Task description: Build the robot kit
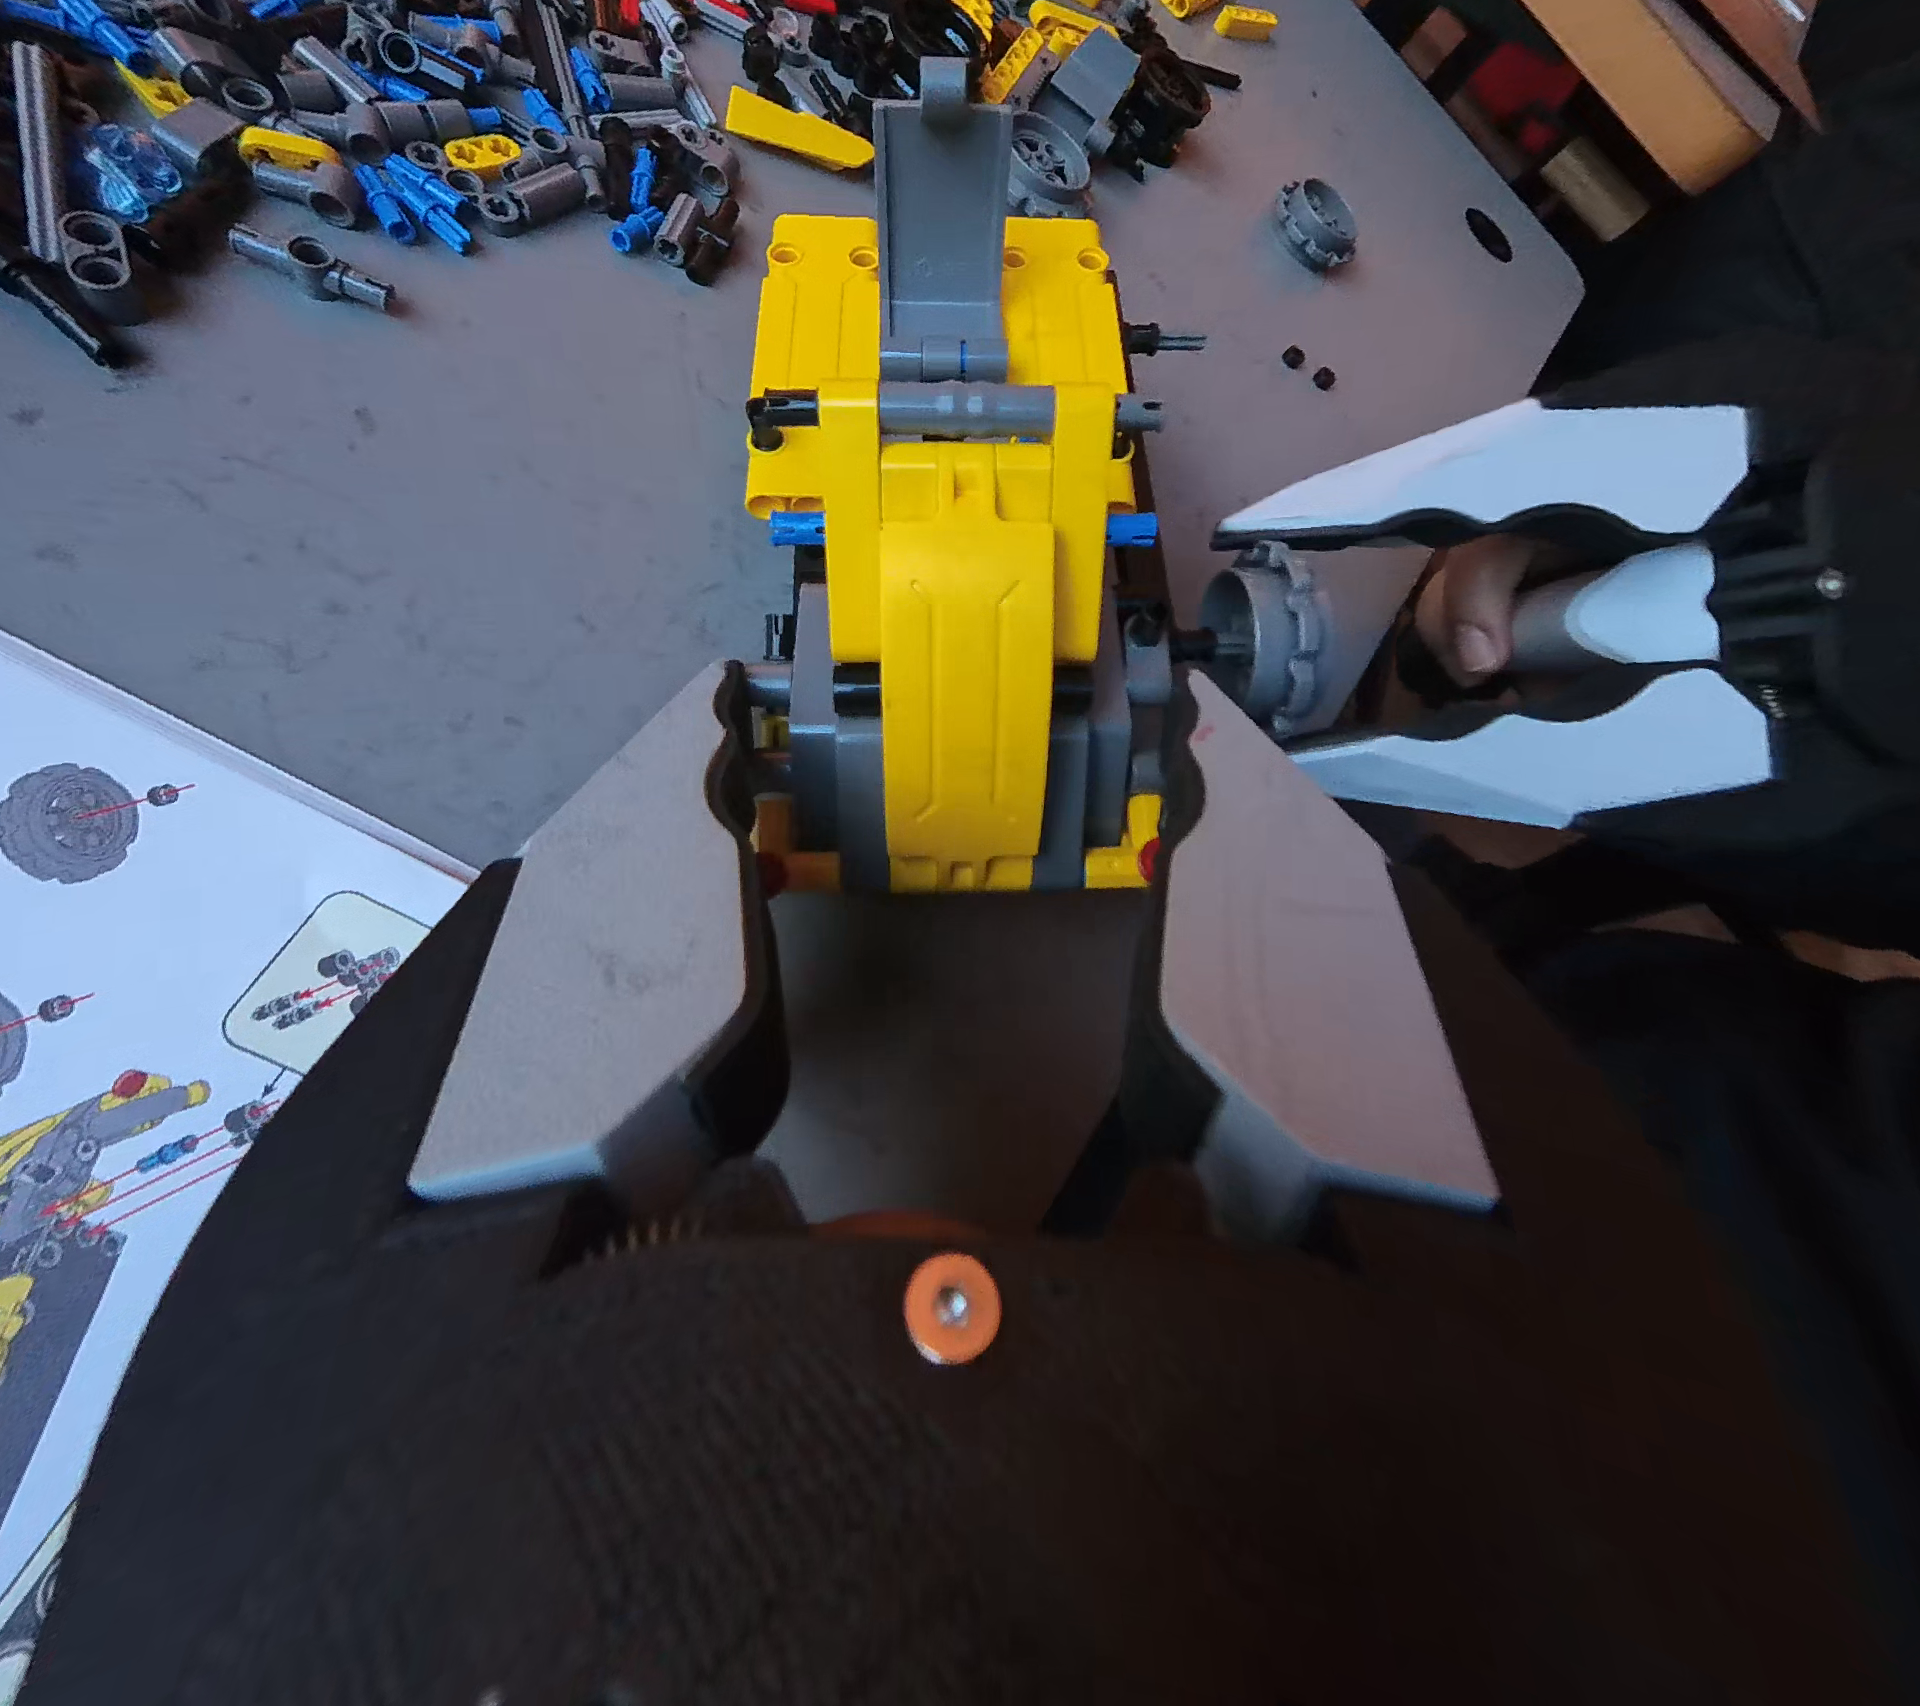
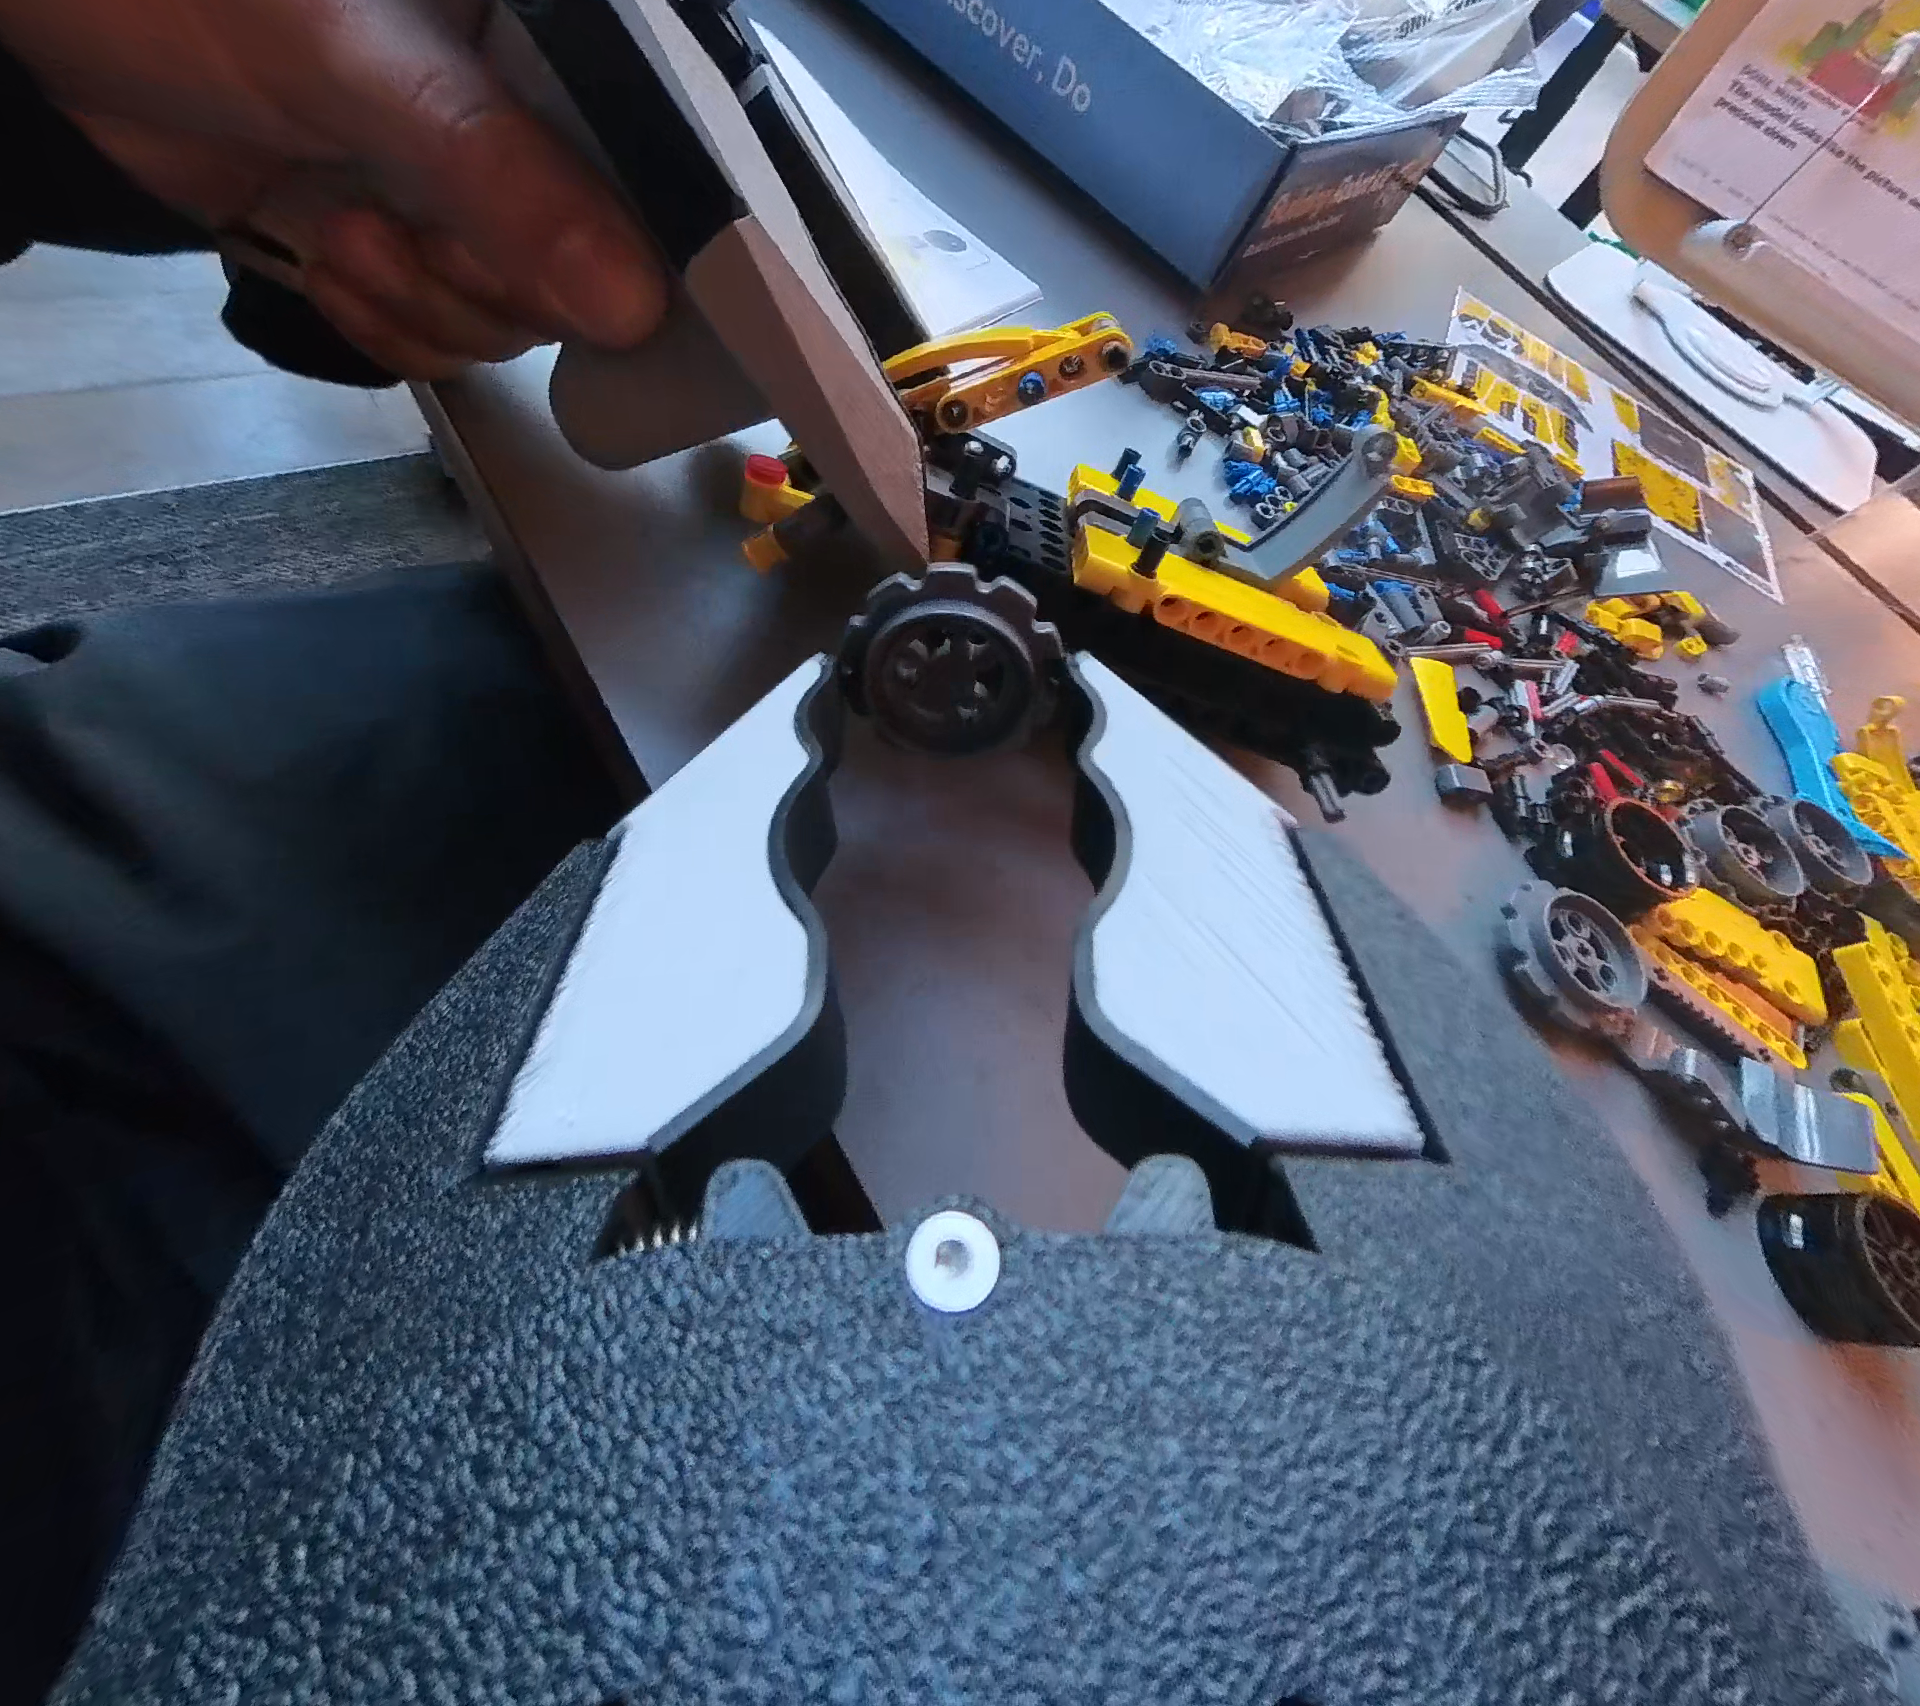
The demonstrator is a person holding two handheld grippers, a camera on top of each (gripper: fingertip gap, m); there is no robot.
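My left gripper (image 1: 956,773) is shut on the near end of a yellow and grey brick-built vehicle model (image 1: 956,513) that rests on the grey table (image 1: 416,513). My right gripper (image 2: 951,700) is shut on a grey toothed wheel (image 2: 951,669), held against the model's side (image 2: 1195,607) at a black axle pin. In the left wrist view the right gripper (image 1: 1257,643) comes in from the right with the wheel (image 1: 1262,638) between its white fingers. In the right wrist view one finger (image 2: 831,409) of the left gripper reaches down onto the model, with a hand (image 2: 364,129) behind it.
A wide pile of loose yellow, blue, grey and black parts (image 1: 416,46) covers the far table. An instruction booklet (image 1: 156,929) lies near left. A loose grey wheel (image 1: 1314,222) lies far right. A blue box (image 2: 1039,46) holds plastic bags; a sticker sheet (image 2: 1610,430) and more wheels (image 2: 1579,944) lie right.
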